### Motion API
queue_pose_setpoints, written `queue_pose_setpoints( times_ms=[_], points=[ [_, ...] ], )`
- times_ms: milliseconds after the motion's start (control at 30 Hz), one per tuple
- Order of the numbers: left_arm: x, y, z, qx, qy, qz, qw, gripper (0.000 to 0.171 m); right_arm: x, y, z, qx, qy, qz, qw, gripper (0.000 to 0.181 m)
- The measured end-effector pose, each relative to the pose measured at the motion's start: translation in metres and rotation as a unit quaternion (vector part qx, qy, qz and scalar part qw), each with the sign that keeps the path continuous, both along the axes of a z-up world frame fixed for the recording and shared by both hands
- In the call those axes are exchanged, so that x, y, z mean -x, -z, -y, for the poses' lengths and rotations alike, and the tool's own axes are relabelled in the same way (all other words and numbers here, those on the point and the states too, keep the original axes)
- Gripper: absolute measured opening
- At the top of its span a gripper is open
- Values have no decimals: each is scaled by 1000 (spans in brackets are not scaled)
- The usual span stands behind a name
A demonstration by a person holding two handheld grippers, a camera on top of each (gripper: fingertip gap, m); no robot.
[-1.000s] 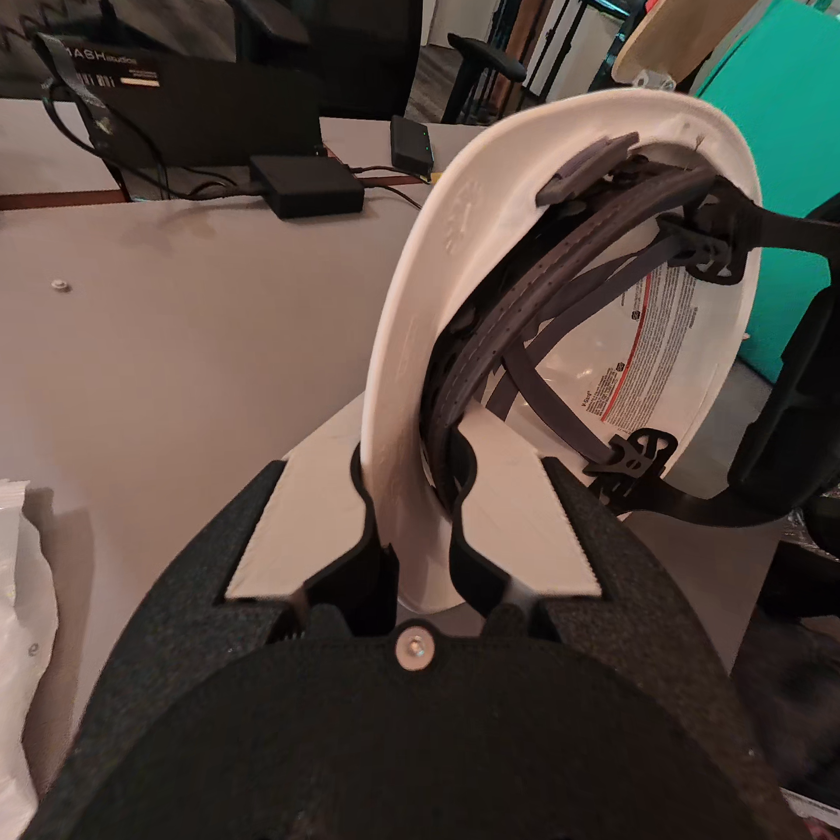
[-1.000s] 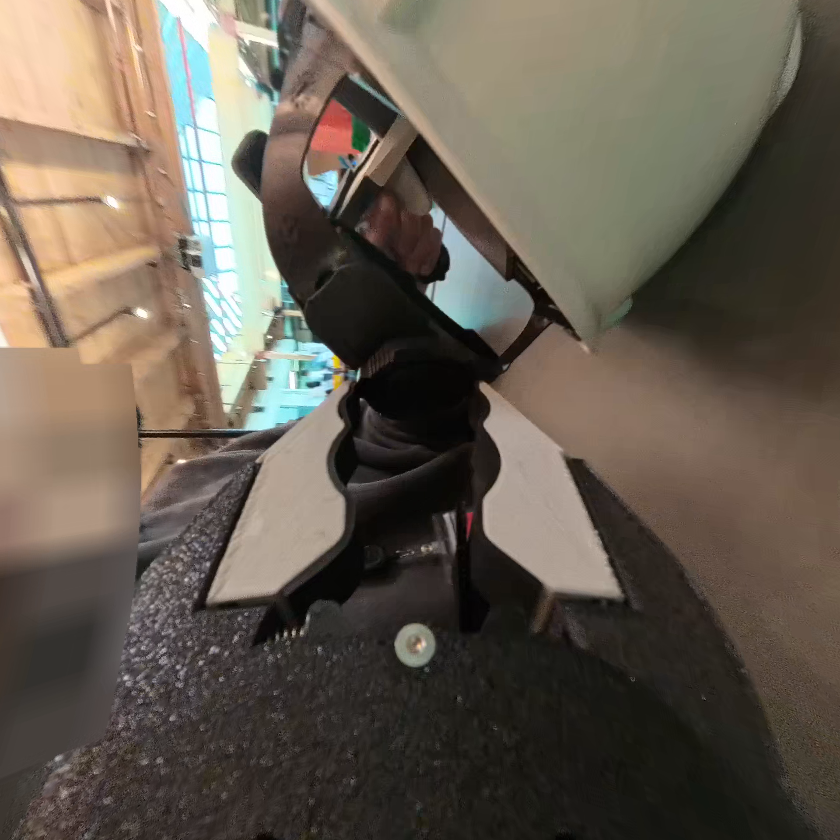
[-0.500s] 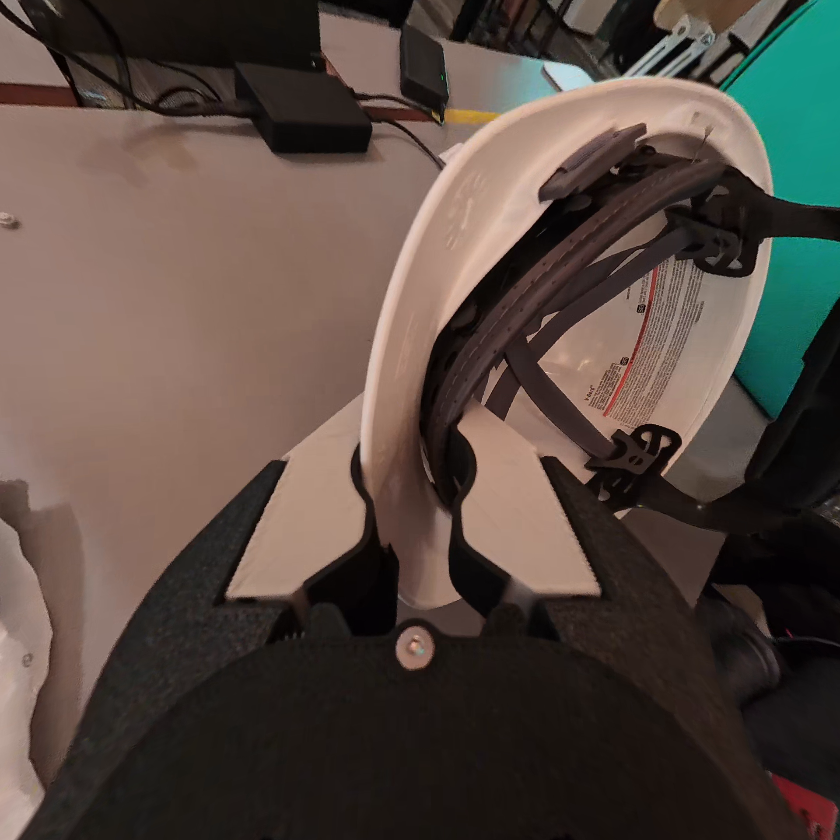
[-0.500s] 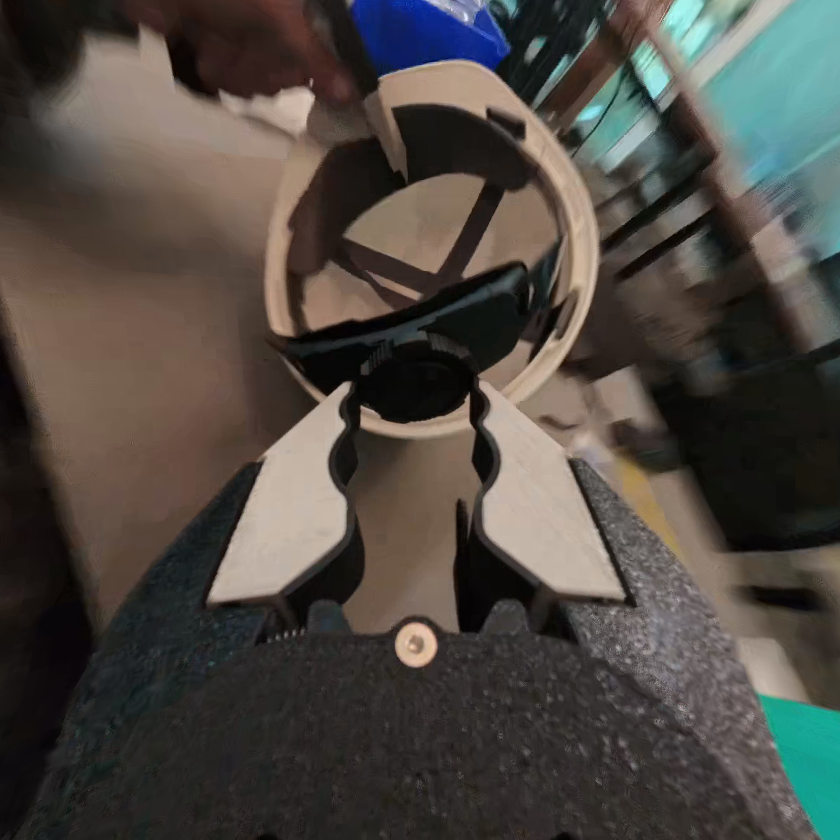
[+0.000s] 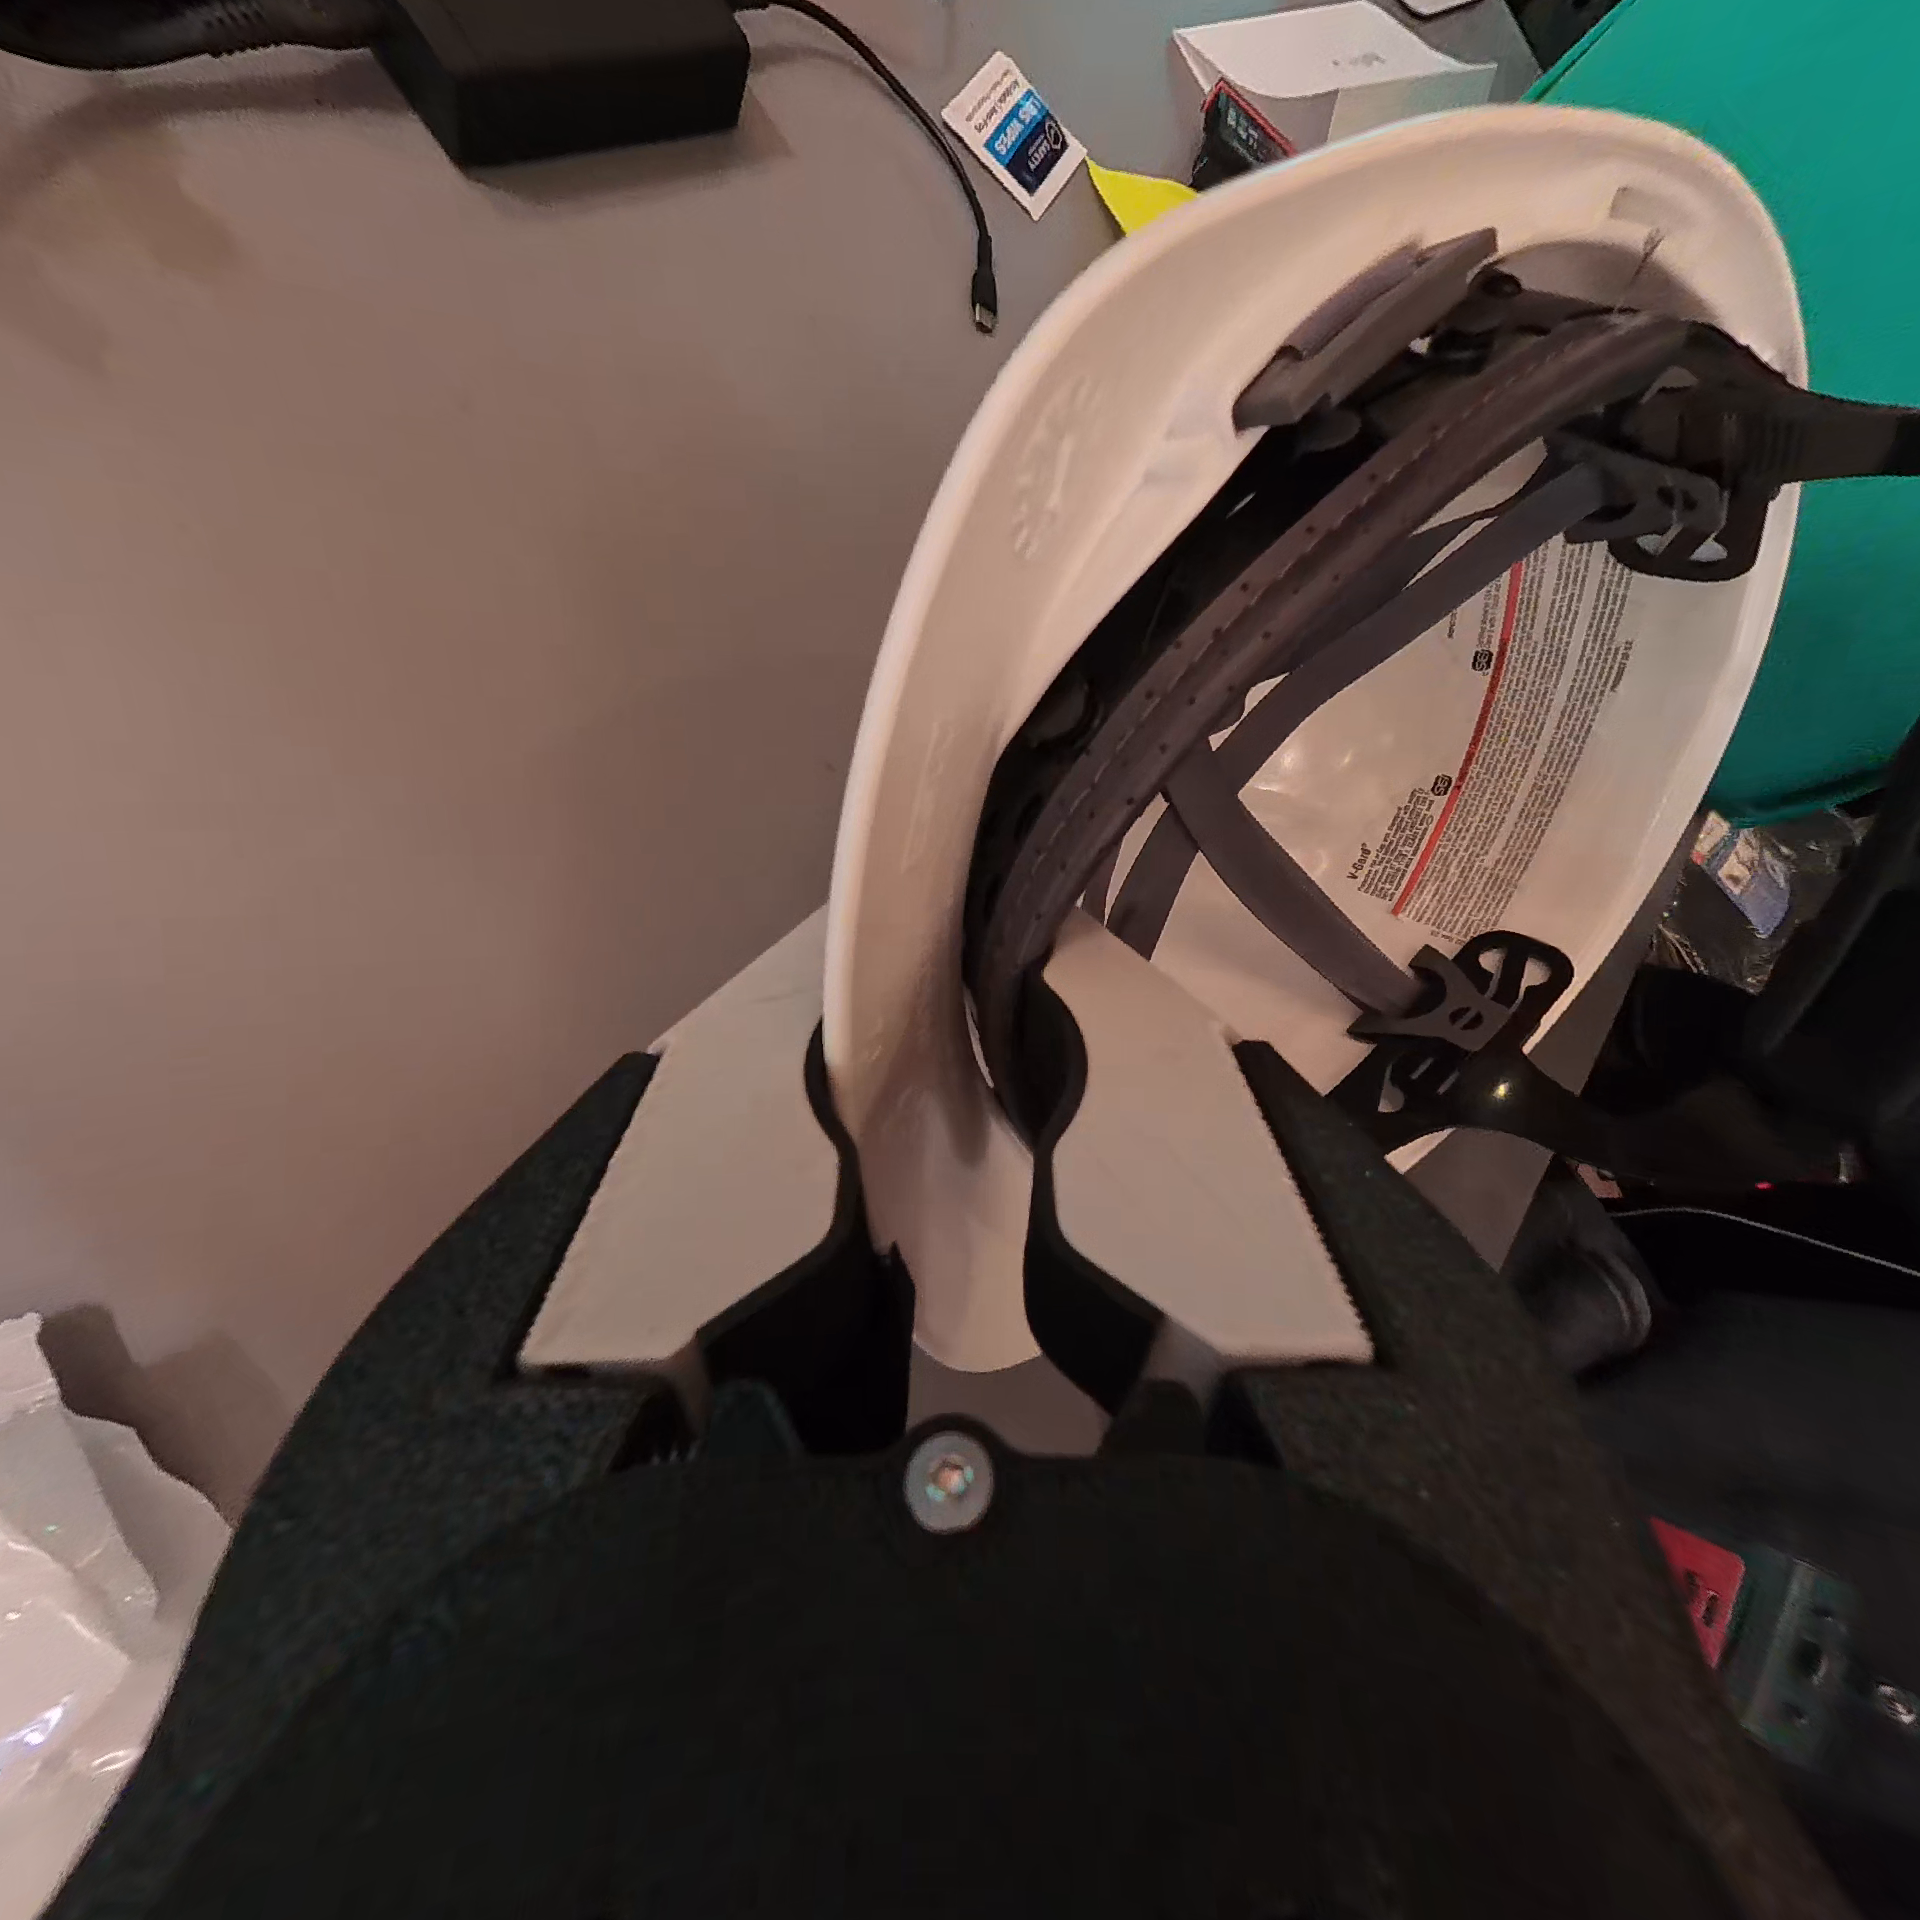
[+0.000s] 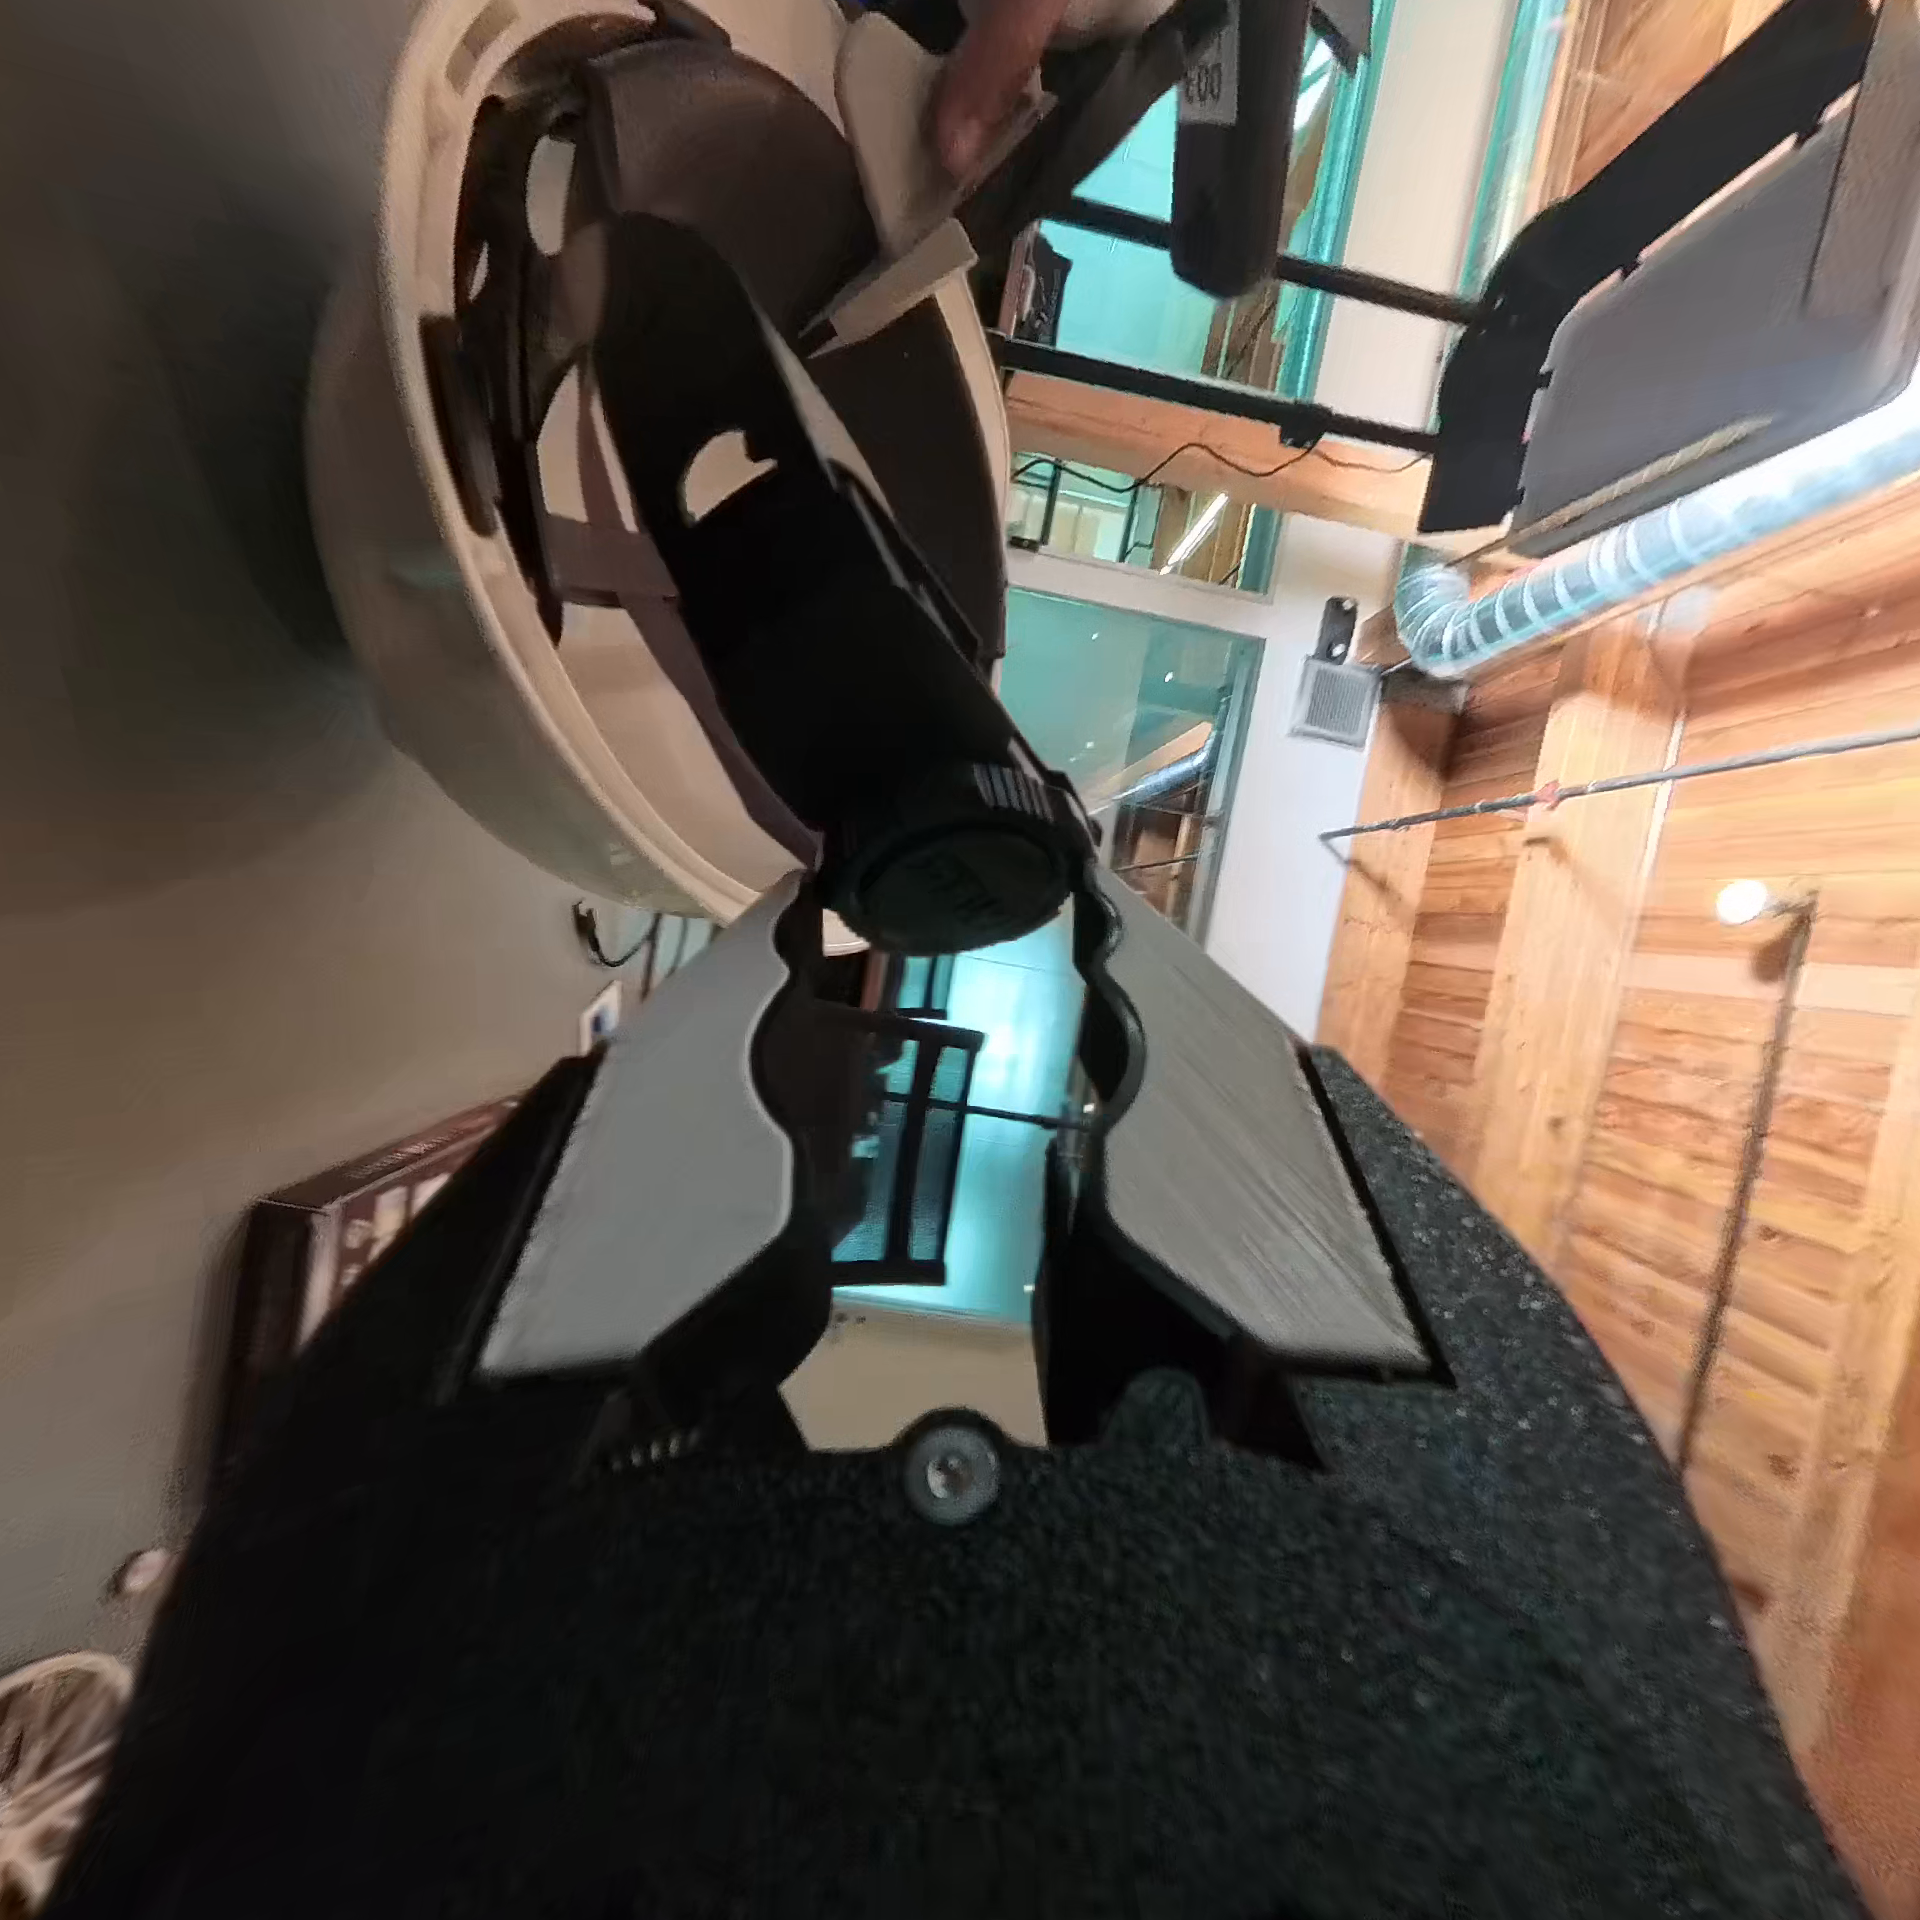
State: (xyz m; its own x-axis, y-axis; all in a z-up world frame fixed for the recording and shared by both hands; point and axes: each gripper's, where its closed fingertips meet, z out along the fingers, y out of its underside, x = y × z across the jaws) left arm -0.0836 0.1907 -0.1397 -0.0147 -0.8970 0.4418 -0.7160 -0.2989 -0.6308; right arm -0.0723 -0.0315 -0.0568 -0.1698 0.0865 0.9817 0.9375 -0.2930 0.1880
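Between our left gripper's point(image 5: 940, 1101) fingers sits the brim of a white hard hat point(image 5: 914, 790), pinched from both sides, so we hold the hat on edge with its open underside turned to the right of the gripper. Just past the fingertips we see the grey suspension straps point(image 5: 1132, 686) and a printed label point(image 5: 1496, 727) inside the shell. Left of the gripper and beyond it lies a pale tabletop point(image 5: 416, 520); farther off on it are a black box point(image 5: 582, 73) with a cable, a small blue-and-white packet point(image 5: 1013, 130) and a white box point(image 5: 1340, 78). A crinkled clear bag point(image 5: 62, 1507) lies close on the near left.

Our right gripper point(image 6: 940, 925) stands with its jaws parted, the black adjustment knob point(image 6: 951, 873) at the back of the hat's headband just between the fingertips. Whether the pads press it we cannot tell; a gap shows on either side. Beyond the knob rises the hat's shell point(image 6: 416, 582), and at its far rim the other gripper's finger point(image 6: 904, 208) clamps it.

As for progress, the hat is lifted and steadied; the knob looks reached but not firmly gripped.

Only the left view shows the label and table clutter; only the right view shows the knob, the wooden wall point(image 6: 1662, 1039) and a silver duct point(image 6: 1621, 551)
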Motion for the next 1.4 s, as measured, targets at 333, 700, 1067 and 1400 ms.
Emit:
queue_pose_setpoints(
  times_ms=[333, 700, 1067, 1400],
  points=[
    [12, -2, 13, -41, -25, 68, 997, 22, 12, 24, 12, 56, 62, -582, 809, 48],
    [29, -8, 27, -121, 1, 174, 977, 22, 55, 51, 26, 197, 76, -948, 239, 47],
    [36, -13, 37, -177, 21, 263, 948, 22, 84, 63, 31, 194, 76, -961, -181, 48],
    [36, -10, 35, -164, -1, 262, 951, 23, 75, 61, 29, 173, 66, -970, -156, 48]
  ],
)
